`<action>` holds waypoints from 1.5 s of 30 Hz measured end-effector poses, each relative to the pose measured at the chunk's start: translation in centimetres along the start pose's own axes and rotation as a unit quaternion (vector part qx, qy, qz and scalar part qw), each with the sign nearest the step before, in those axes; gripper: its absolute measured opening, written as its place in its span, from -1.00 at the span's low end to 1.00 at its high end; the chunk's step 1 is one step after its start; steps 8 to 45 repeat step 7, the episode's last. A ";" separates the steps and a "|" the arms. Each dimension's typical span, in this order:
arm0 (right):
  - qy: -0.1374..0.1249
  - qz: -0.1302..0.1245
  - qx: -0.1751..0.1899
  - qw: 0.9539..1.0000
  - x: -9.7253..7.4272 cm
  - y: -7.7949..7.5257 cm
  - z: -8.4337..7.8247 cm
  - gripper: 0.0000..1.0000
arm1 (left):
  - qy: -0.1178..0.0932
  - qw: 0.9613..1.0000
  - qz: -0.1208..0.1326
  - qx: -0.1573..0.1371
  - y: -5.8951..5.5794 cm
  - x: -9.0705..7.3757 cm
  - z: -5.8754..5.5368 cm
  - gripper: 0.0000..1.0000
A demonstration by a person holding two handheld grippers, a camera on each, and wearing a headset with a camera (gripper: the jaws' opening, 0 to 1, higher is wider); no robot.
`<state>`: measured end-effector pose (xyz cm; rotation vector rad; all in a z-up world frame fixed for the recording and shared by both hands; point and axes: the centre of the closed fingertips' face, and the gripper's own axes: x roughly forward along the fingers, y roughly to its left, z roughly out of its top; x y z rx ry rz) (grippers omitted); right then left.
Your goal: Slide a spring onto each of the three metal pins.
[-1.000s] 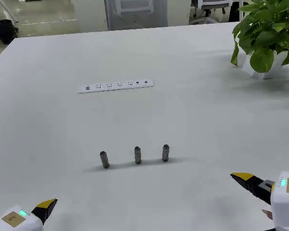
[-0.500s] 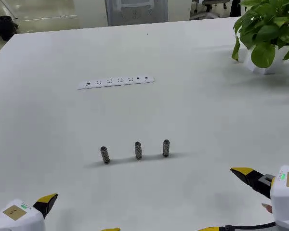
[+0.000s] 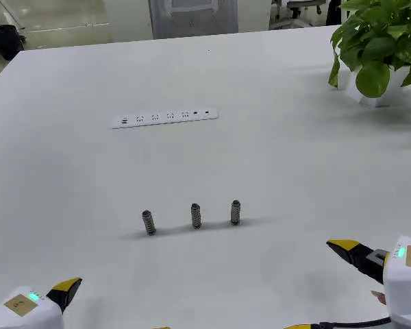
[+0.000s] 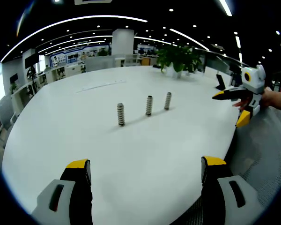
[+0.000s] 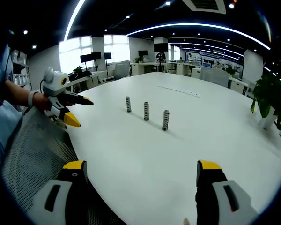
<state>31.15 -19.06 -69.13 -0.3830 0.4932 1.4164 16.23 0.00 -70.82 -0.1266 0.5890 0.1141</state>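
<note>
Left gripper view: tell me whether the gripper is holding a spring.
No, the left gripper is open and empty, while the three springs stand on the table ahead.

Looking past the yellow-tipped left gripper (image 4: 146,163), jaws spread wide, toward three upright spring-sleeved metal pins (image 4: 149,105) in a row on a white tabletop (image 4: 61,122); right of the row, the white hand-held right gripper (image 4: 230,107); beyond the row, a green potted plant (image 4: 178,56).

power strip (image 3: 164,118), potted plant (image 3: 378,42)
</note>
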 end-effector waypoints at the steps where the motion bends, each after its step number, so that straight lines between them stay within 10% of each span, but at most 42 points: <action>1: 0.000 -0.001 0.000 1.000 0.0 0.0 0.0 0.97 | 0.000 1.000 0.000 0.000 0.0 0.0 0.0 1.00; 45: -0.001 -0.003 0.001 1.000 -0.1 0.0 0.1 0.97 | 0.001 1.000 0.000 0.001 -0.1 -0.1 0.0 1.00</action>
